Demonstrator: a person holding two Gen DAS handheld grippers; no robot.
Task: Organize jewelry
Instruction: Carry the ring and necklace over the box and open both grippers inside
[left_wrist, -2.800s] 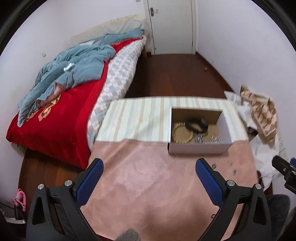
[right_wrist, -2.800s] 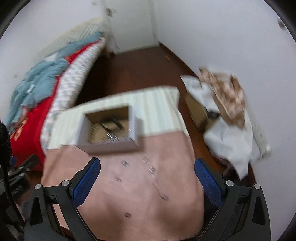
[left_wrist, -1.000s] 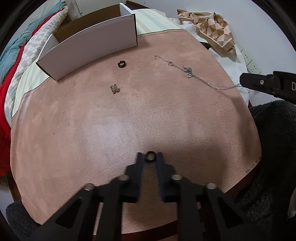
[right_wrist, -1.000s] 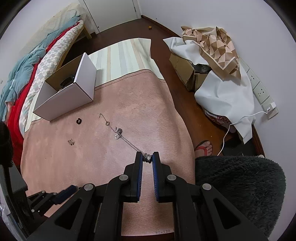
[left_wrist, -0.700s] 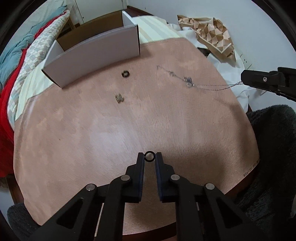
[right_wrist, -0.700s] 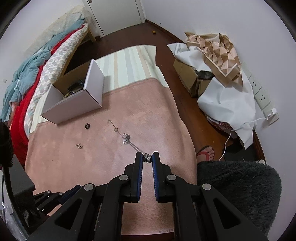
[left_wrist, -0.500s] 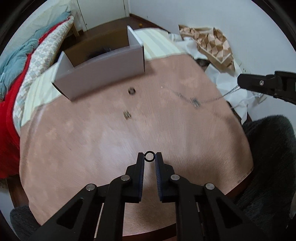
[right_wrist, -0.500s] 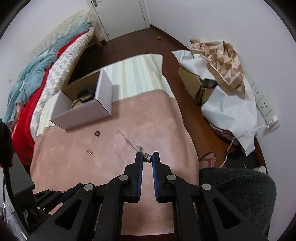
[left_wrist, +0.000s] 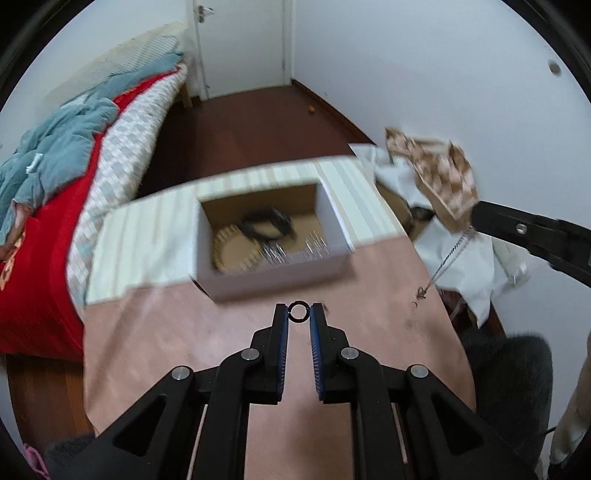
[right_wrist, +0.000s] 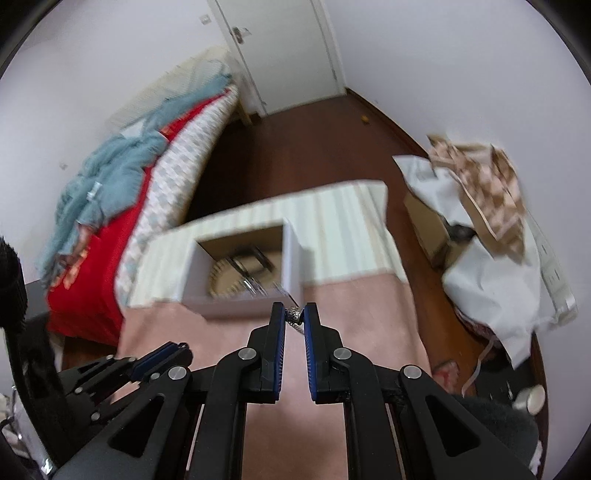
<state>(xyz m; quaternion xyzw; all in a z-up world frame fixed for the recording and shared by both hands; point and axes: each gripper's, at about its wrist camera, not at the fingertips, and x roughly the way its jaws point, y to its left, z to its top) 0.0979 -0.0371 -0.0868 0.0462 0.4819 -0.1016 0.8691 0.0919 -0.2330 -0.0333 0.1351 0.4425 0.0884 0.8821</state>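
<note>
Black ring (left_wrist: 298, 312) pinched between the tips of the left tool (left_wrist: 298, 316), held above the pink surface (left_wrist: 155, 332), just short of the open white box (left_wrist: 273, 271). Right tool (right_wrist: 294, 314) clamped on a silver chain necklace (left_wrist: 448, 258), which hangs down from it, its lower end near the surface. Box holds a beaded bracelet (left_wrist: 229, 249) and a dark band (left_wrist: 266, 225), blurred.

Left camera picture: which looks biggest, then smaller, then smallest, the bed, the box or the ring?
1. Bed
2. Box
3. Ring, tiny even though it sits closest to the camera, pinched in the left gripper.
</note>
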